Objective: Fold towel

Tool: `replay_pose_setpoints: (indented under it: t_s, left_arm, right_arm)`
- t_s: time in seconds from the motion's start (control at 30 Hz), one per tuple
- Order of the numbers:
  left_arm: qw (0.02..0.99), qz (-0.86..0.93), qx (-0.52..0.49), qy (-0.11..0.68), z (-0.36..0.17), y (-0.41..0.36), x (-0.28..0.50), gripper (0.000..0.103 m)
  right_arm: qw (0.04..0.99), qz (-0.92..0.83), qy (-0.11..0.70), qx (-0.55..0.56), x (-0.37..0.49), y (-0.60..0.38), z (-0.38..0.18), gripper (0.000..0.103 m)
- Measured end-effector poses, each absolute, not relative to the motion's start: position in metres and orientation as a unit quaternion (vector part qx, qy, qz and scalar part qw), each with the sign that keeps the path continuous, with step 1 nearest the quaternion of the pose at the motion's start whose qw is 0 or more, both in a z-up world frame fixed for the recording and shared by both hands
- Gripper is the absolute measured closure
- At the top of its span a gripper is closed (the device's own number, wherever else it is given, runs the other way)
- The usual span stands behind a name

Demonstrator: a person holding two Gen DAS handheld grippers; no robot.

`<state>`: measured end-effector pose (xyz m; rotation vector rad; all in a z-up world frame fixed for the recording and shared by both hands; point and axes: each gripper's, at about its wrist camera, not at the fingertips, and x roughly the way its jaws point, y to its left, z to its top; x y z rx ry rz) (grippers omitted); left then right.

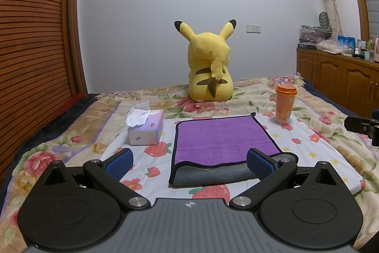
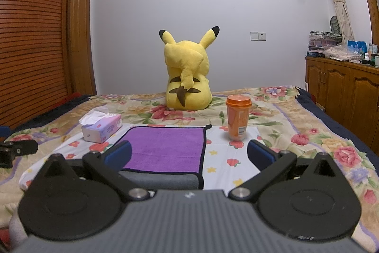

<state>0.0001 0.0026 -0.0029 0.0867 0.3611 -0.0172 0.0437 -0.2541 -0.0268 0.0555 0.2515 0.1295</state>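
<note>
A purple towel (image 1: 220, 136) with black trim and a grey underside lies folded over on the white strawberry-print cloth (image 1: 308, 146) on the bed. It also shows in the right wrist view (image 2: 165, 148). My left gripper (image 1: 189, 163) is open and empty, its blue pads either side of the towel's near grey edge, just above it. My right gripper (image 2: 189, 154) is open and empty, its left pad over the towel's near part, its right pad over the cloth. Each gripper's tip shows at the edge of the other's view.
A tissue box (image 1: 145, 127) stands left of the towel. An orange cup with a lid (image 1: 285, 102) stands to its far right. A yellow plush toy (image 1: 208, 68) sits at the back of the bed. Wooden cabinets (image 1: 336, 80) stand at the right, a slatted wardrobe at the left.
</note>
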Motion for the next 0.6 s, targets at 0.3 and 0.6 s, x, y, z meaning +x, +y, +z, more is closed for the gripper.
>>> replay_pose_setpoints:
  t_s: [0.3, 0.6]
  left_arm:
    - [0.983, -0.008, 0.044, 0.179, -0.0033, 0.0029, 0.0001, 0.000]
    - [0.983, -0.008, 0.044, 0.180, -0.0029, 0.0023, 0.0002, 0.000]
  right_arm:
    - [0.990, 0.064, 0.125, 0.028, 0.0450, -0.2545, -0.0276, 0.000]
    - [0.990, 0.064, 0.124, 0.028, 0.0433, -0.2543, -0.0267, 0.000]
